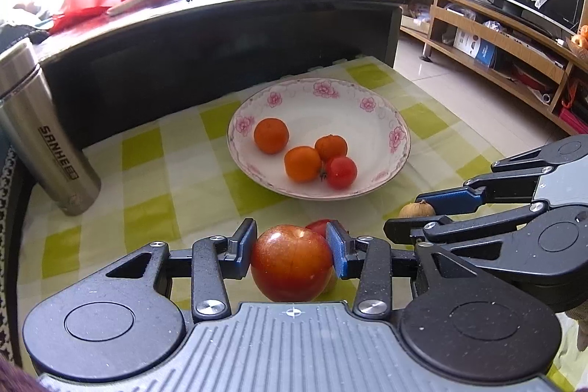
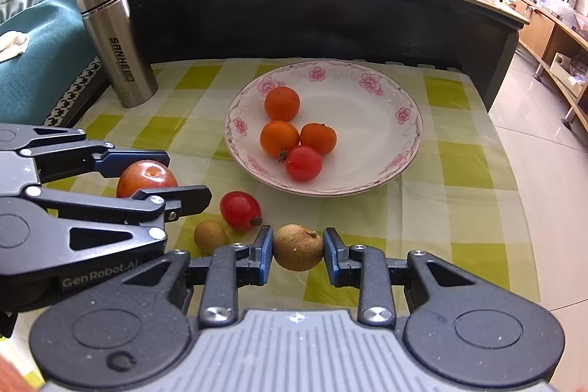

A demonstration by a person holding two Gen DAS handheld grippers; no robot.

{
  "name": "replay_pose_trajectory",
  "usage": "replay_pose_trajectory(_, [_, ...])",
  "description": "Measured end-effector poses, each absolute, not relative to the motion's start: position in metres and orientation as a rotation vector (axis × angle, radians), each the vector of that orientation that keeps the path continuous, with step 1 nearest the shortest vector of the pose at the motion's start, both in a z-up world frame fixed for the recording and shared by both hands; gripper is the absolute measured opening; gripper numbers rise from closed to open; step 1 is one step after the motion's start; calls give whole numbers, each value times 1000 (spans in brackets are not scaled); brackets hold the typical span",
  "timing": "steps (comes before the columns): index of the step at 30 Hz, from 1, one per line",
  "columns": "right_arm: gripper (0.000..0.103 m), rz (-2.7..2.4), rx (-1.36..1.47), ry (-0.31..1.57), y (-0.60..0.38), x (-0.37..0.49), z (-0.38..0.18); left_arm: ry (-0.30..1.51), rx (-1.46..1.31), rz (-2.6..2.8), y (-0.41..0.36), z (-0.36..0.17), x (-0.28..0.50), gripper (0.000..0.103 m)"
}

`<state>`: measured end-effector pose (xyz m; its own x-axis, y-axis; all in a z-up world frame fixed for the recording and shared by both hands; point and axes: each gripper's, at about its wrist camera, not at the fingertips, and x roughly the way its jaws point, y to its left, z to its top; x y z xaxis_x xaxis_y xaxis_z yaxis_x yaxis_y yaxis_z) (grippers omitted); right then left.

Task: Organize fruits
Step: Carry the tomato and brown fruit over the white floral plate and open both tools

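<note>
A flowered white plate (image 2: 330,65) sits mid-table on the green checked cloth and holds three tangerines (image 2: 279,138) and a red tomato (image 2: 303,163). In the left wrist view my left gripper (image 1: 291,234) is shut on a red apple (image 1: 290,263), both pads pressed to its sides, close in front of the plate (image 1: 319,85). My right gripper (image 2: 298,237) is shut on a round brown fruit (image 2: 297,247) that rests on the cloth. Between the two grippers lie a loose tomato (image 2: 240,210) and a smaller brown fruit (image 2: 210,237).
A steel flask (image 2: 117,46) stands at the back left of the cloth. Behind it is a dark coffee table (image 2: 323,10) with more fruit and a red bag. The cloth's right edge drops to tiled floor (image 2: 544,142). A sofa (image 2: 36,61) is at the left.
</note>
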<state>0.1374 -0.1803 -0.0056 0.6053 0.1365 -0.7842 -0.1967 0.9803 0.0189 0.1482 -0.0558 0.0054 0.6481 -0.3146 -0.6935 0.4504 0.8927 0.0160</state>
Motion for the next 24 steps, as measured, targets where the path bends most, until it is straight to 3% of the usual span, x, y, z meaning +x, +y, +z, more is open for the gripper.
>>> replay_pose_trajectory(24, [35, 115, -92, 819, -214, 223, 2, 700, 215, -427, -96, 13, 233, 49])
